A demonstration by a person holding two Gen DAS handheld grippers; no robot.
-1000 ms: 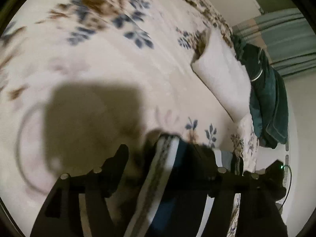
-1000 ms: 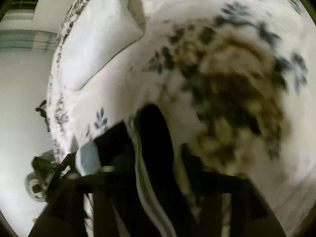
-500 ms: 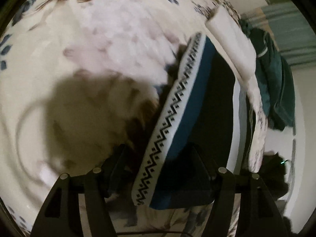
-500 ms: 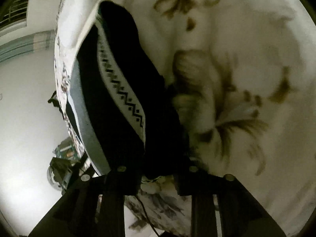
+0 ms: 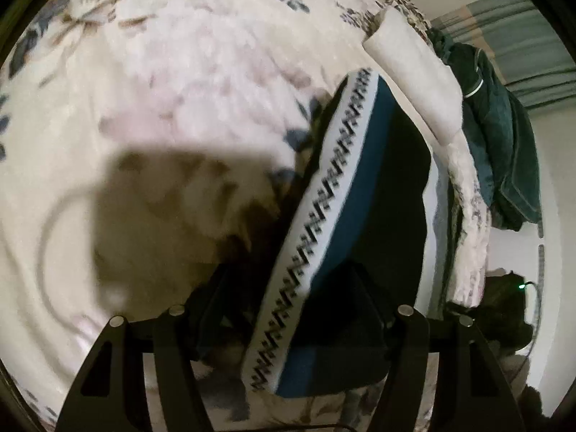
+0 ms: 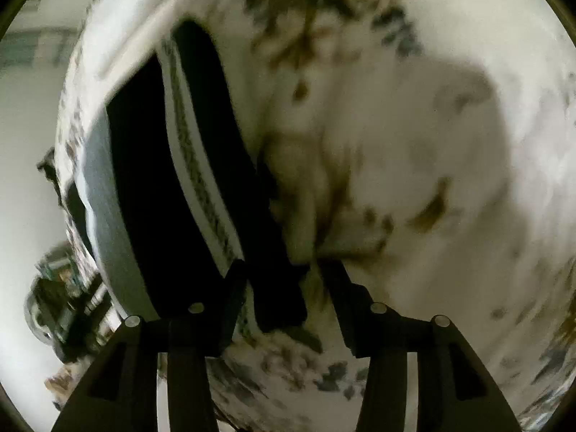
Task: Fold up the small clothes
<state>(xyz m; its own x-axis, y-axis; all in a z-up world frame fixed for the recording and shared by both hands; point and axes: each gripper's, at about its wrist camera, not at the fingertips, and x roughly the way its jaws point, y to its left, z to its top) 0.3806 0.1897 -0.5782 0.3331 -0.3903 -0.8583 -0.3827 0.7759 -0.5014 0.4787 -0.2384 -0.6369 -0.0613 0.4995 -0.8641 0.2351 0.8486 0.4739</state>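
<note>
Both tools stand parted, released. The left gripper (image 5: pixel 288 295) straddles the garment (image 5: pixel 345 223), its zigzag-banded knit edge running toward 1 o'clock; the right gripper (image 6: pixel 284 288) likewise. Fleecy floral bedspread (image 5: pixel 201 72) spreads open toward 10 o'clock.

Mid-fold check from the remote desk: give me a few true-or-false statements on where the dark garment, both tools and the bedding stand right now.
1. The dark garment with the white zigzag band lies on a floral bedspread. True.
2. The left tool hangs over bare bedspread, away from the garment. False: the garment's near end lies between its fingers.
3. A dark green cloth hangs beyond the bed's edge. True.
4. The right tool holds a white pillow. False: the garment's dark edge lies between its fingers.
</note>
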